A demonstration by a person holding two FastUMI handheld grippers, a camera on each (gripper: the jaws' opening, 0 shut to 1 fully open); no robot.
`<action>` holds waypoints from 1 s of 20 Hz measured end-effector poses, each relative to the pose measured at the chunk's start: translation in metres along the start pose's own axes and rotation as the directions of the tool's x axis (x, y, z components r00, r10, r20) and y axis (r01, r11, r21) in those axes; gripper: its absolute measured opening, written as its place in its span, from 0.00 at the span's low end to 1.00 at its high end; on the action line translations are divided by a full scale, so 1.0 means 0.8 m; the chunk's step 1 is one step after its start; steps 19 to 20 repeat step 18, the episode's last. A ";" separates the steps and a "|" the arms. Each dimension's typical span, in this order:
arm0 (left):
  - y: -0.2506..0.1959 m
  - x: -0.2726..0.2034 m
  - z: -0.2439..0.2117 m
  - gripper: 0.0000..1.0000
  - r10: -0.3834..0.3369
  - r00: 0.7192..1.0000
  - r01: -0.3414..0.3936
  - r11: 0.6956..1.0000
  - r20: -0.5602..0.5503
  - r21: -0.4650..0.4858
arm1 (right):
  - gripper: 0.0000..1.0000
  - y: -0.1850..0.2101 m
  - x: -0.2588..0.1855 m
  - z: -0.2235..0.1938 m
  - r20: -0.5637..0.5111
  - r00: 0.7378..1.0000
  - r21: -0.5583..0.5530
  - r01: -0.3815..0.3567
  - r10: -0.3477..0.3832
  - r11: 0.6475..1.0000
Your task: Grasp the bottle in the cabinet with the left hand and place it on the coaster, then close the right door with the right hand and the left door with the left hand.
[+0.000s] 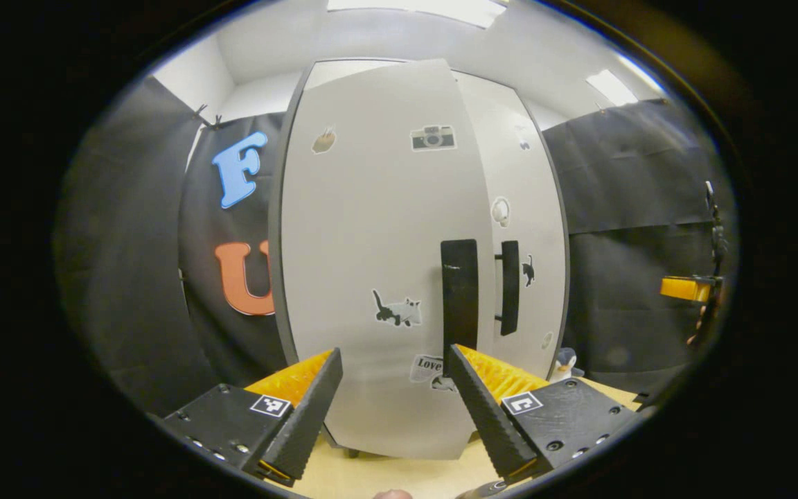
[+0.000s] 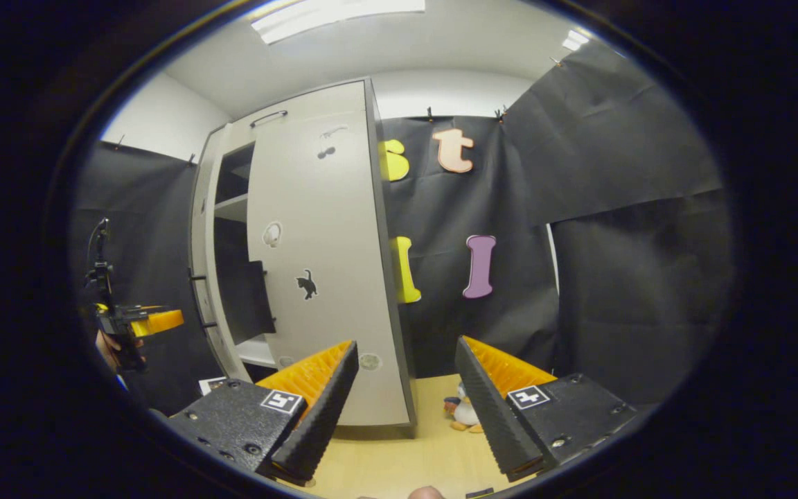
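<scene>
Two grippers, left (image 1: 392, 409) and right (image 2: 404, 409), jaws open, empty; cabinet (image 2: 316, 277) doors ajar, contents unseen.

A little penguin toy (image 2: 465, 410) sat on the light wooden table (image 2: 399, 457), just beside the cabinet's bottom corner. Ceiling light panels (image 2: 337, 15) were glowing overhead, and black cloth (image 2: 621, 208) hung behind everything, clipped along its top edge.

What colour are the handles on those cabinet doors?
Black. The left door's handle shows best in the left gripper view.
</scene>
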State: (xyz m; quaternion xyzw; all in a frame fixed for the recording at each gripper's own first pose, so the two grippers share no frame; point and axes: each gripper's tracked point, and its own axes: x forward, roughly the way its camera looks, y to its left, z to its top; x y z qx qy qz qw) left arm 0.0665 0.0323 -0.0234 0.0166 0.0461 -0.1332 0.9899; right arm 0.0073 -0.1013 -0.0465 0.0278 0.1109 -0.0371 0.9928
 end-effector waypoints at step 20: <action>0.046 -0.101 0.112 0.98 0.195 0.967 -0.189 0.981 0.167 -0.052 | 0.93 0.089 0.015 0.113 0.205 0.973 -0.069 -0.097 0.110 0.993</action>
